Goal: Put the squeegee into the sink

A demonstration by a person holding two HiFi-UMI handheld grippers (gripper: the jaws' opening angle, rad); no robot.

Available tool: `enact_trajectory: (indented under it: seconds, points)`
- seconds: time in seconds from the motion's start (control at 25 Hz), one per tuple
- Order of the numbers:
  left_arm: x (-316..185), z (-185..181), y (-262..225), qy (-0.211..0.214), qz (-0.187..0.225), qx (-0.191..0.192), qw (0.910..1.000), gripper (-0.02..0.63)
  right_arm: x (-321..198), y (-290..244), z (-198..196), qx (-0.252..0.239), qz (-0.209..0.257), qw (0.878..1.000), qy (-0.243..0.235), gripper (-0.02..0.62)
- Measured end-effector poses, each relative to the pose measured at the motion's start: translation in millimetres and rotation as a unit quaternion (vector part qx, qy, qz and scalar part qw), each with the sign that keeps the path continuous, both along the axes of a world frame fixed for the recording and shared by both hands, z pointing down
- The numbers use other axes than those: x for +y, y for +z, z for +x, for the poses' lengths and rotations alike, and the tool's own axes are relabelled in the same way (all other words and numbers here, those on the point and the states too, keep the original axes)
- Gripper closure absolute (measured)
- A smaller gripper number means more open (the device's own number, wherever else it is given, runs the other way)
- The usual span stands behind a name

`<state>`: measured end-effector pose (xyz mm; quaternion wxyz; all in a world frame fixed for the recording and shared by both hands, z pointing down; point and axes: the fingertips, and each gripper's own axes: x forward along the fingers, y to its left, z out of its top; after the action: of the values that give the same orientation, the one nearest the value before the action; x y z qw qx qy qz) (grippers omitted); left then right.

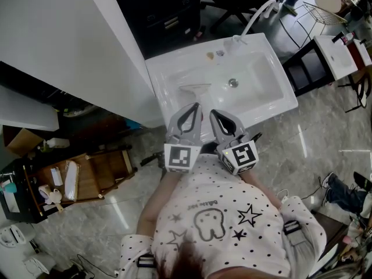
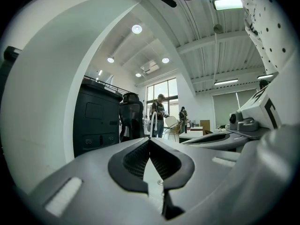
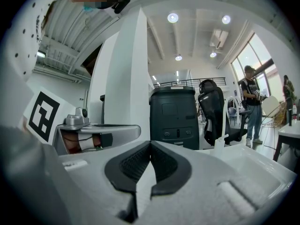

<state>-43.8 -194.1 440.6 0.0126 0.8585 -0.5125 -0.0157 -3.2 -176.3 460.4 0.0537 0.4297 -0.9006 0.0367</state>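
Observation:
A white sink [image 1: 273,100] stands in front of me in the head view, with its drain [image 1: 233,82] in the middle of the basin. A pale T-shaped squeegee [image 1: 195,88] lies in the basin's left part, free of both grippers. My left gripper [image 1: 196,105] and right gripper [image 1: 214,113] hover side by side over the sink's near rim, tips toward the basin. Both are shut with nothing between the jaws. The left gripper [image 2: 150,140] shows its pads meeting at the tip in its own view, as does the right gripper [image 3: 150,144].
A curved white faucet [image 1: 257,13] rises at the sink's far edge. A black cabinet [image 1: 165,13] stands behind it and a white partition [image 1: 64,39] to the left. A wooden cart [image 1: 87,176] sits lower left, a dark table [image 1: 314,63] right. A person [image 3: 253,104] stands far off.

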Motion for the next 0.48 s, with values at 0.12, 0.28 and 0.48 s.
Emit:
enact_trajectory:
  seconds: [0.12, 0.28, 0.48]
  points:
    - [-0.9, -2.6, -0.4, -0.002, -0.004, 0.001, 1.0, 0.609, -1.2, 0.8, -2.0, 0.002, -0.002, 1.0, 0.0, 0.6]
    - [-0.7, -5.3, 5.0, -0.004, -0.002, 0.0, 1.0, 0.609, -2.0, 1.7, -2.7, -0.001, -0.003, 1.0, 0.002, 0.6]
    - [-3.1, -6.9, -2.5, -0.006, 0.0, 0.005, 1.0, 0.609, -5.2, 1.2, -4.0, -0.001, -0.003, 1.0, 0.0, 0.6]
